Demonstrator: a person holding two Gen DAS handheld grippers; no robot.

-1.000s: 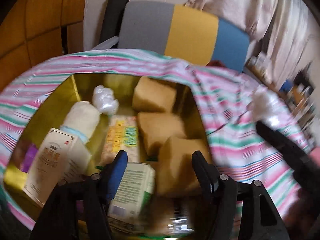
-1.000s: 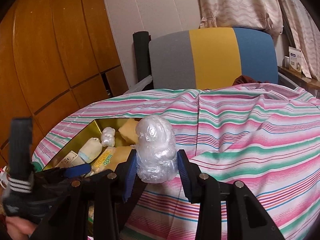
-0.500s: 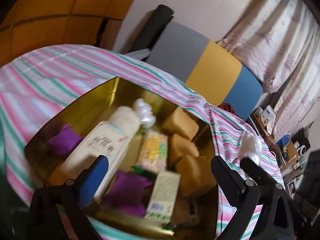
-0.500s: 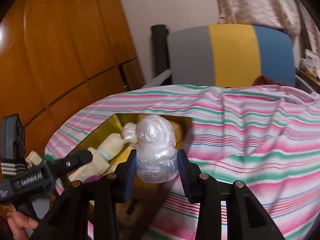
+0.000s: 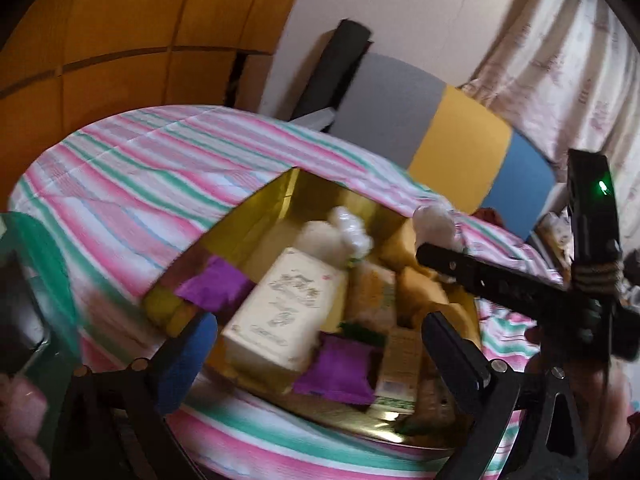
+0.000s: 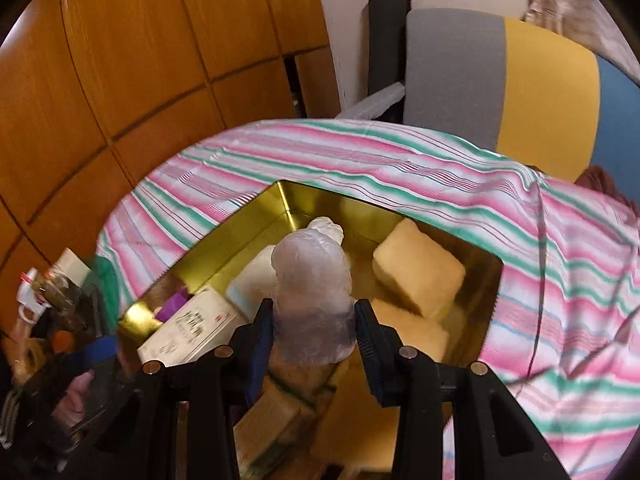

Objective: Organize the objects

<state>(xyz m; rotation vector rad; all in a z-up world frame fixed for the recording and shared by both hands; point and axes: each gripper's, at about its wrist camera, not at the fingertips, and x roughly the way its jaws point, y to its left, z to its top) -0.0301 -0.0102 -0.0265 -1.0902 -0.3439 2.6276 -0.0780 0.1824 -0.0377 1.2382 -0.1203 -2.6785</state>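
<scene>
Two grippers: right gripper (image 6: 314,334) clenched on plastic-wrapped bundle (image 6: 312,296); left gripper (image 5: 316,344) spread wide, empty
Bundle: upright between the pads, long axis vertical, over the gold tin (image 6: 256,224)
Tin: directly below and ahead of bundle; free floor looks to be at far corner beside similar wrapped lump (image 6: 328,226)
Nearer hand: right

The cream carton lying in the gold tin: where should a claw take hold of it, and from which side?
Across the cream carton's narrow width near its free end, from above: it lies flat, long faces exposed, while a purple packet and other packets crowd its sides in the gold tin.
</scene>
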